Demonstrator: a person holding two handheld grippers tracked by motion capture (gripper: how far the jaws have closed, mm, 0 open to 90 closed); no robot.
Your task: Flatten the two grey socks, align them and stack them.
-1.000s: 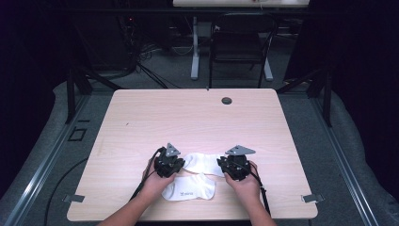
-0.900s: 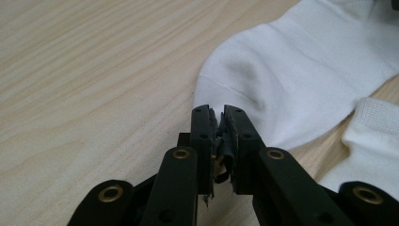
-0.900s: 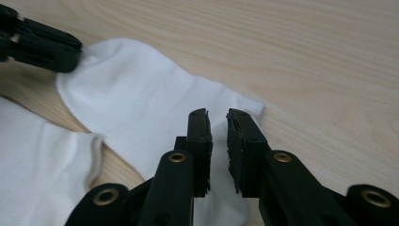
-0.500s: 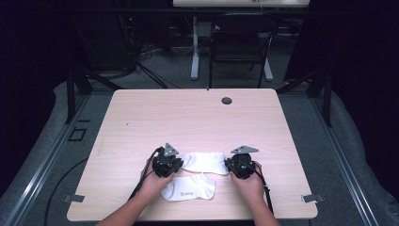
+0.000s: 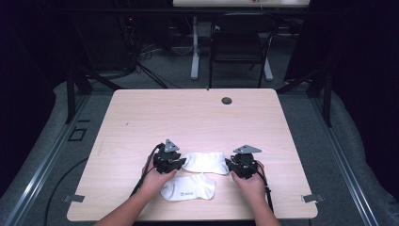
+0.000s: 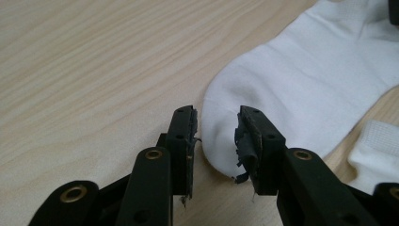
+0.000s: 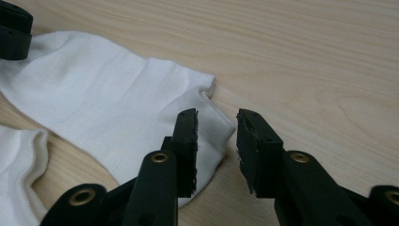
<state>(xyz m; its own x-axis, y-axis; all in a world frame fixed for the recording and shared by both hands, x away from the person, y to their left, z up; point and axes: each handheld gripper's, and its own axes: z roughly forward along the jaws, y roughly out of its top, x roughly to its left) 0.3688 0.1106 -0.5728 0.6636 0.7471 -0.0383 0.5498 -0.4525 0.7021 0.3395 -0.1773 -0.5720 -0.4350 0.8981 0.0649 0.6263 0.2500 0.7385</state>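
I've got the left gripper (image 6: pixel 215 136) and right gripper (image 7: pixel 216 136) parted a little, one at each end of the upper white sock (image 5: pixel 205 162), jaws straddling its edges but clamping nothing. It lies flat and slightly wrinkled on the wooden table (image 5: pixel 188 117), near the front edge. A second white sock (image 5: pixel 188 187) sits just below it.
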